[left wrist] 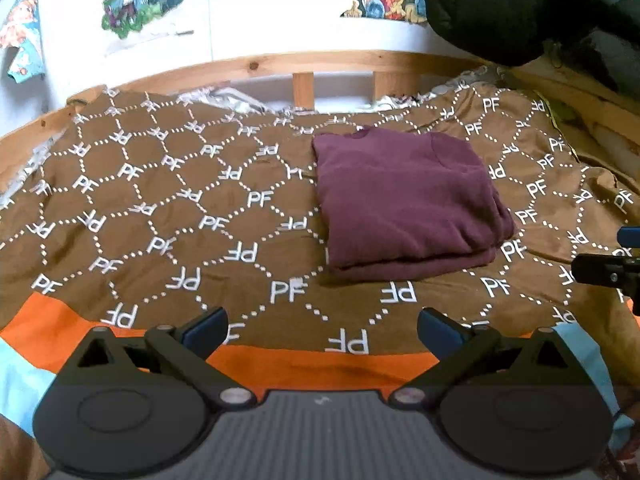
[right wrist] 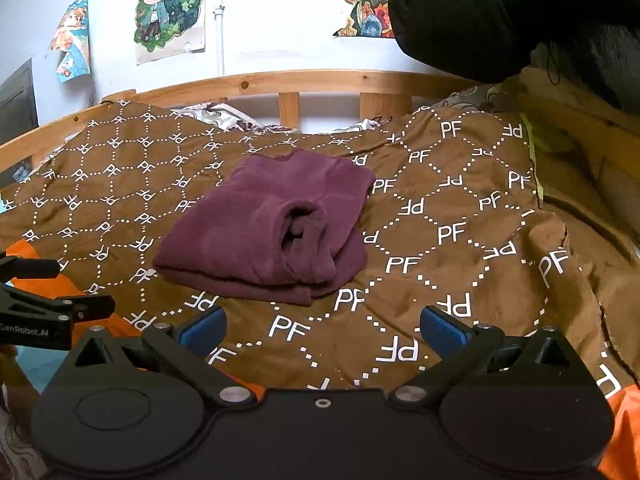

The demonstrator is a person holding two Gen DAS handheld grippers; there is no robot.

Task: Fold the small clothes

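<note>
Left tongs (left wrist: 322, 326) with blue pads spread wide, grasping nothing, hanging over the near edge of the bed by the orange band (left wrist: 320, 368) of the brown bedspread printed with white PF letters (left wrist: 168, 208); right tongs (right wrist: 322, 326) likewise released and empty over the same near edge, just beside the left ones. The folded maroon knit garment (left wrist: 404, 200) lies flat on the bedspread mid-bed, apart from both tongs, rolled sleeve opening facing the right tongs. Behind it the wooden bed rail (right wrist: 288, 80), cartoon posters (right wrist: 168, 8) on the white wall, black padded jacket (right wrist: 520, 12) at the far right corner.
</note>
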